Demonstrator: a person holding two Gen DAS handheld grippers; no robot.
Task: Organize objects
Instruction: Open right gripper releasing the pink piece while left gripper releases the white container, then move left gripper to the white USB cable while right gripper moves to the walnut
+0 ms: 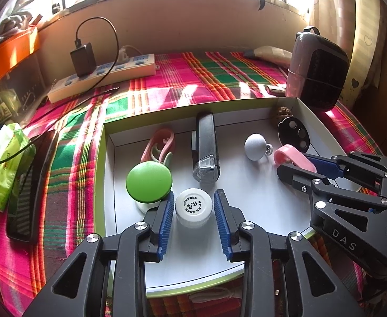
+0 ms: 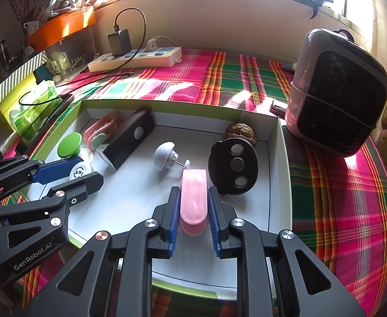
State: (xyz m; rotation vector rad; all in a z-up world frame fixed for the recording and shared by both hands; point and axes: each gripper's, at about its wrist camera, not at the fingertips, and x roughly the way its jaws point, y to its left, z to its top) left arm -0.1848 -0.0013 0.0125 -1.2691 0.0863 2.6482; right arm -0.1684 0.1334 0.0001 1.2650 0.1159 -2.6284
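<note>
A white shallow box (image 1: 130, 237) (image 2: 278, 185) lies on the plaid cloth. My left gripper (image 1: 194, 219) (image 2: 69, 174) has its jaws around a small white bottle (image 1: 193, 207) (image 2: 80, 170) standing in the box; the pads stand close to its cap with a thin gap on each side. My right gripper (image 2: 193, 211) (image 1: 296, 165) is shut on a pink clip (image 2: 193, 198) (image 1: 293, 157) just above the box floor. A green-lidded jar (image 1: 149, 181) (image 2: 69, 145) stands left of the bottle.
The box also holds a black rectangular device (image 1: 205, 148) (image 2: 130, 140), a pink-green clip (image 1: 159, 145), a white knob (image 1: 255, 146) (image 2: 165, 155), a black oval palette (image 1: 293, 133) (image 2: 233, 166) and a walnut (image 2: 241, 132). A heater (image 2: 336, 92), power strip (image 1: 103, 76) and tissue pack (image 1: 3, 163) surround it.
</note>
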